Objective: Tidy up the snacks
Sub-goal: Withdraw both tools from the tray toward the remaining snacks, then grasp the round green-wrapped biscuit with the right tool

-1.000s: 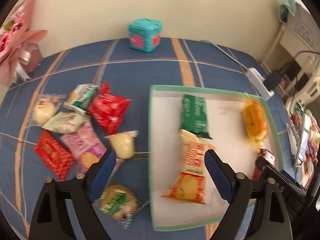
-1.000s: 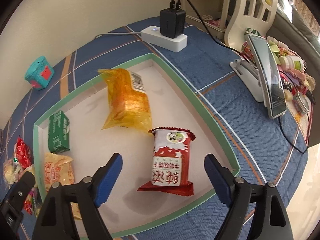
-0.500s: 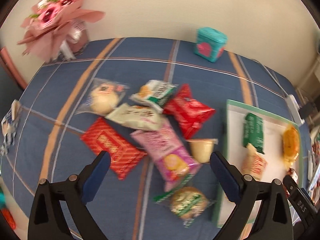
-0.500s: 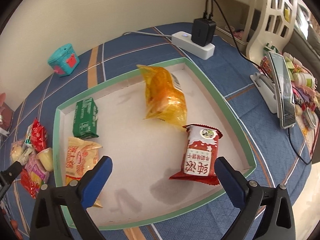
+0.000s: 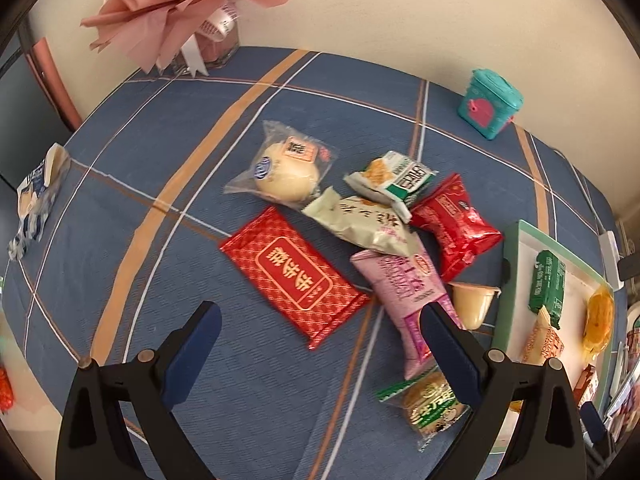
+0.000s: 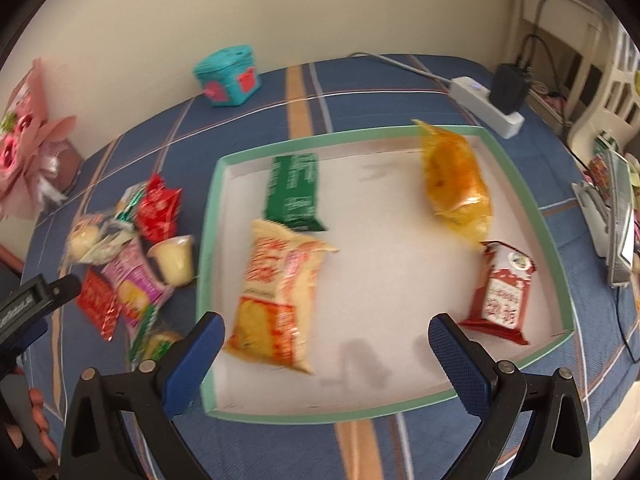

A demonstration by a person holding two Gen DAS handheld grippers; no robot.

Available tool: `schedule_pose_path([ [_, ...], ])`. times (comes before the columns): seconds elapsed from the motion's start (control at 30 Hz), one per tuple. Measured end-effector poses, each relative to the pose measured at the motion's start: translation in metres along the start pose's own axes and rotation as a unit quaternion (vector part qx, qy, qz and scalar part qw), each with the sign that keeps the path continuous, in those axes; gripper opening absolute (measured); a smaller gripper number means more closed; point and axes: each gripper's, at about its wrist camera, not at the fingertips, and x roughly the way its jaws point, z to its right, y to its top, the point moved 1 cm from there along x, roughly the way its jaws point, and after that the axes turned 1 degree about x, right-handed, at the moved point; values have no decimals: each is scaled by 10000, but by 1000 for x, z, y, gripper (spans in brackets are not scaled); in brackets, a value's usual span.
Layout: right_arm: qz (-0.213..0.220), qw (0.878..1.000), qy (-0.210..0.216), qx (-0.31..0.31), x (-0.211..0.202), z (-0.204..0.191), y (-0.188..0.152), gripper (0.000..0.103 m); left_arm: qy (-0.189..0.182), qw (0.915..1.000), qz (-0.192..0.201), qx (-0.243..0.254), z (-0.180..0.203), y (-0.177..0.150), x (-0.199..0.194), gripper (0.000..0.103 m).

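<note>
A green-rimmed white tray [image 6: 556, 240] holds a green packet [image 6: 294, 192], an orange-and-cream bag [image 6: 276, 296], a yellow bag [image 6: 456, 184] and a red-and-white packet [image 6: 500, 292]. Left of the tray lies a pile of loose snacks: a flat red packet [image 5: 294, 276], a pink packet [image 5: 408, 292], a wrapped bun [image 5: 284, 172], a pale packet [image 5: 360, 220], a shiny red bag [image 5: 456, 224], a jelly cup [image 5: 472, 304] and a green-wrapped cake [image 5: 432, 400]. My left gripper [image 5: 320, 344] is open and empty above the flat red packet. My right gripper [image 6: 326, 360] is open and empty over the tray's near edge.
A teal box [image 5: 490, 104] stands at the back by the wall. A pink bouquet [image 5: 176, 4] stands at the far left corner. A blue-and-white packet [image 5: 36, 196] lies at the table's left edge. A power strip [image 6: 488, 104] and a phone stand [image 6: 616, 216] lie right of the tray.
My left gripper has swung left from the tray to the loose snack pile. My right gripper has drawn back and turned left, away from the red-and-white packet. Both stay open.
</note>
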Motion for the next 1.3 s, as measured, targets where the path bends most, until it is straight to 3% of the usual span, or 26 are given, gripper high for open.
schedule_pose_path([
  [0.3,-31,9978,447,-495,0,-54,-11,103,-134,9993,-234,-267,-28,1,11,99],
  [0.47,-40,9962,493,-718,1,-78,-12,103,-155,9987,-302,-387,-39,0,15,99],
  [0.77,-400,9907,582,-1165,19,-114,-17,103,55,9960,-814,-368,-44,-16,47,99],
  [1.03,-477,9837,771,-1554,27,-133,-20,101,257,9944,-922,-454,-55,-21,54,99],
  [1.3,-779,9780,1001,-1657,42,-139,-26,89,294,9929,-959,-647,-69,-25,55,99],
])
